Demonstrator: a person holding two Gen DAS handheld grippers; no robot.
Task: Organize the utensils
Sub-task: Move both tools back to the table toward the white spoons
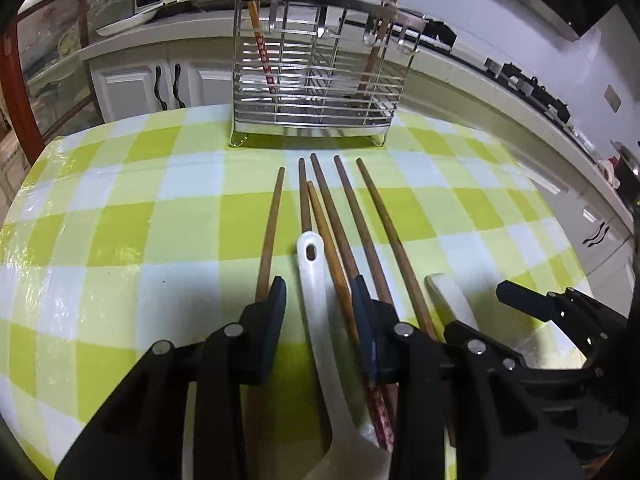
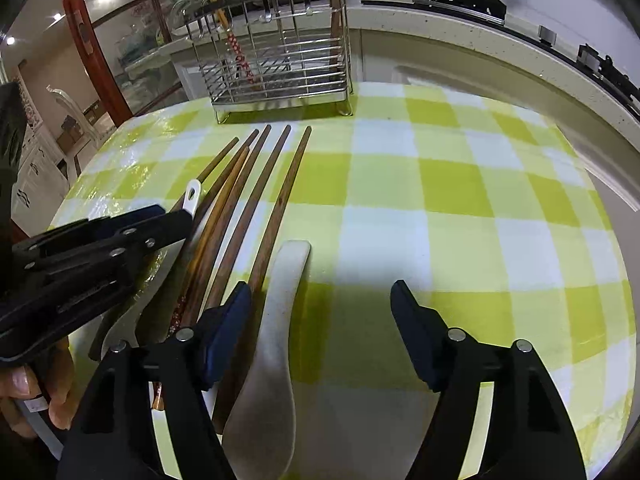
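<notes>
Two tongs open: left tongs (image 1: 318,304) w/ jaws astride white spoon (image 1: 320,320), right tongs (image 2: 322,304) wide, empty.

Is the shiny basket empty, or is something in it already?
Not empty. The wire basket holds two chopsticks, both leaning: a patterned chopstick at its left end and a brown chopstick at its right.

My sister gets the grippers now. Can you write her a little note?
Left gripper: open, low over the white spoon with the hole. Right gripper: open, around the other spoon.
Rack at the back of the table.
Done: one patterned chopstick and one brown chopstick stand in it.
Left: chopsticks and both spoons lying on the table.
</notes>
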